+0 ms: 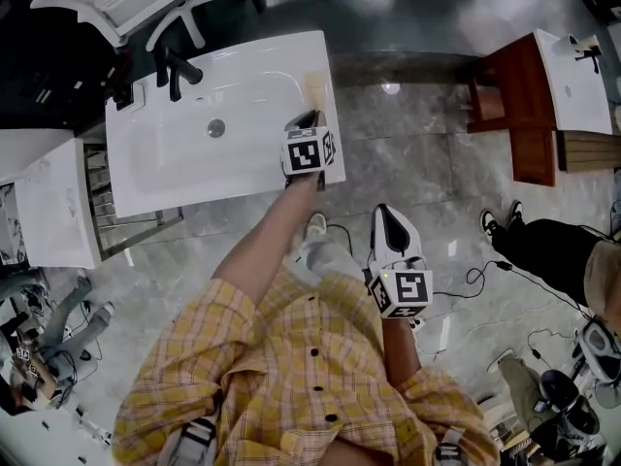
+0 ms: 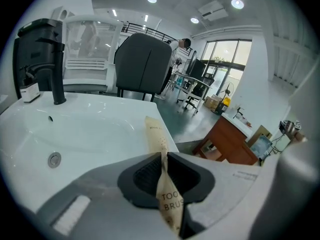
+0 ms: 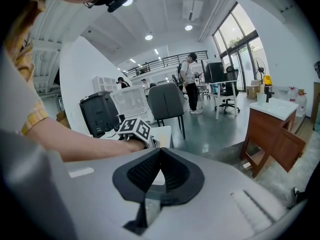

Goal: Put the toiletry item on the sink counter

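- Sink counter (image 1: 146,178): white, basin in the middle.
- Left gripper (image 2: 162,156): I hold it over the counter's right edge, jaws pinched on the toothbrush packet (image 2: 156,134).
- Packet's far end: appears to lie on the counter rim.
- Progress: I judge the placing nearly done, with release and withdrawal left.
- Right gripper (image 3: 160,151): jaws together, empty, well apart over the floor.

Packet (image 1: 315,90) on counter's (image 1: 160,178) right rim
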`<action>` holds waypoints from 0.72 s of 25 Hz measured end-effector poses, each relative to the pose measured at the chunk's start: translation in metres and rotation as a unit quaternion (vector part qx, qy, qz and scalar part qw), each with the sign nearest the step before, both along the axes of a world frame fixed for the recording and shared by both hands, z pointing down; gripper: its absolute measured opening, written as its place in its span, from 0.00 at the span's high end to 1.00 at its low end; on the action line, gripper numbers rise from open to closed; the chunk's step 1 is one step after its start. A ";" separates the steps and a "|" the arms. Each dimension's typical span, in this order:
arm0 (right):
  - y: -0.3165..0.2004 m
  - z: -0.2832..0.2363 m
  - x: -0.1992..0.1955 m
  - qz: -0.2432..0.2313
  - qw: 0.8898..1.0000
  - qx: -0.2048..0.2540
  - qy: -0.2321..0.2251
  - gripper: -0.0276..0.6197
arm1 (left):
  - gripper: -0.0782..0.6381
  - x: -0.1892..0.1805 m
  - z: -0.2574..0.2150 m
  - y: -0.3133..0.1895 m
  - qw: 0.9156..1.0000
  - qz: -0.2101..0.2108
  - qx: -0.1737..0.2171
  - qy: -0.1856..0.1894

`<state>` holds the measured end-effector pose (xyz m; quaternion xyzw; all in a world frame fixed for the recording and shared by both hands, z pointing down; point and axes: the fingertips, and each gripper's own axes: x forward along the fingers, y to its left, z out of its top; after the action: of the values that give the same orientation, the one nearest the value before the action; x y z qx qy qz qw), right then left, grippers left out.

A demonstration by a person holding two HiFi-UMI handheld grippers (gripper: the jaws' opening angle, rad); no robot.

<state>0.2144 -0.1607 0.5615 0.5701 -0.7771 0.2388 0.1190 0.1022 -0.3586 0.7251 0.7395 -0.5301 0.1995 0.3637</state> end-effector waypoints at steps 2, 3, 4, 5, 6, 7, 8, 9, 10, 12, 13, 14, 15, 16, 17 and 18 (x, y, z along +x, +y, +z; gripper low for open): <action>0.000 0.001 0.001 0.001 1.000 -0.001 0.001 0.96 | 0.82 0.002 0.002 -0.001 1.000 0.003 -0.001 -0.002; 0.000 0.001 0.001 0.002 1.000 -0.002 0.001 0.96 | 0.82 0.002 0.003 -0.001 1.000 0.003 -0.001 -0.003; 0.000 0.001 0.002 0.003 1.000 -0.002 0.002 0.96 | 0.81 0.003 0.003 -0.001 1.000 0.003 -0.001 -0.004; 0.000 0.001 0.003 0.003 1.000 -0.002 0.003 0.96 | 0.81 0.004 0.003 -0.002 1.000 0.004 -0.001 -0.006; 0.000 0.001 0.004 0.004 1.000 -0.002 0.004 0.96 | 0.80 0.004 0.001 -0.002 1.000 0.004 0.000 -0.007; 0.001 0.001 0.005 0.004 1.000 -0.002 0.004 0.96 | 0.80 0.004 -0.001 -0.003 1.000 0.004 0.000 -0.008; 0.001 0.000 0.005 0.004 1.000 -0.001 0.005 0.96 | 0.79 0.004 -0.001 -0.003 1.000 0.004 -0.001 -0.009; 0.000 0.000 0.006 0.003 1.000 -0.001 0.006 0.96 | 0.78 0.004 0.000 -0.003 1.000 0.005 -0.003 -0.010; 0.000 0.000 0.006 0.002 1.000 -0.001 0.007 0.96 | 0.77 0.004 0.001 -0.002 1.000 0.008 -0.003 -0.012; -0.001 0.000 0.007 0.002 1.000 -0.001 0.006 0.96 | 0.76 0.007 0.000 -0.002 1.000 0.018 -0.003 -0.015; -0.002 0.000 0.008 0.002 1.000 -0.001 0.006 0.96 | 0.74 0.008 0.001 -0.002 1.000 0.021 -0.004 -0.014; -0.003 0.000 0.007 0.002 1.000 0.000 0.005 0.96 | 0.74 0.009 0.002 -0.002 1.000 0.021 -0.007 -0.010; -0.004 0.000 0.007 0.001 1.000 0.001 0.005 0.96 | 0.73 0.009 0.003 -0.001 1.000 0.021 -0.008 -0.005; -0.005 -0.001 0.006 0.001 1.000 0.002 0.004 0.96 | 0.73 0.009 0.002 -0.001 1.000 0.019 -0.008 0.000; -0.006 -0.001 0.005 -0.001 1.000 0.003 0.003 0.96 | 0.73 0.009 0.000 -0.002 1.000 0.018 -0.008 0.007; -0.007 -0.002 0.004 -0.001 1.000 0.004 0.002 0.96 | 0.73 0.009 -0.003 -0.002 1.000 0.017 -0.007 0.014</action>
<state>0.2188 -0.1672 0.5598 0.5699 -0.7787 0.2341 0.1182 0.1108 -0.3604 0.7223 0.7487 -0.5106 0.1990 0.3730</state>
